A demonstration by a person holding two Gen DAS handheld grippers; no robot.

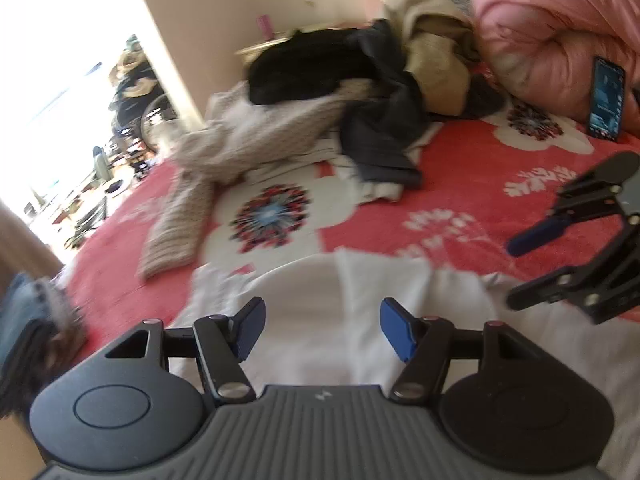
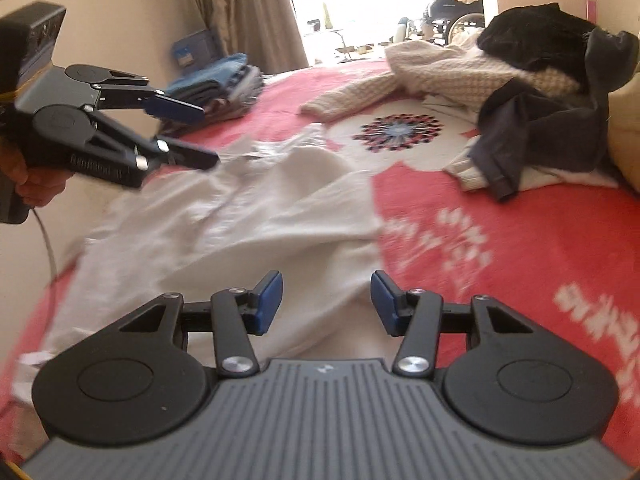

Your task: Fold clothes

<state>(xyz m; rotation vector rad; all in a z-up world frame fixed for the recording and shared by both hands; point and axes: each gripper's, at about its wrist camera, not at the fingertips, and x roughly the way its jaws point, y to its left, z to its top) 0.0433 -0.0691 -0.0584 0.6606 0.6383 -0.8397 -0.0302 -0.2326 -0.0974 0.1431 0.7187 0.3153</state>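
While both jaws gape, white garment (image 2: 248,216) lies beneath

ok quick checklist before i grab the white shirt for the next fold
1. Left hand-held gripper open, nothing between its pads: ok.
2. Right hand-held gripper open and empty: ok.
3. White garment spread flat: not ok, it lies rumpled.
4. Unfolded clothes pile apart from the white garment: ok.
5. Phone away from the folding area, by the pink duvet: ok.
6. Which edge is collar or hem: cannot tell, blurred.
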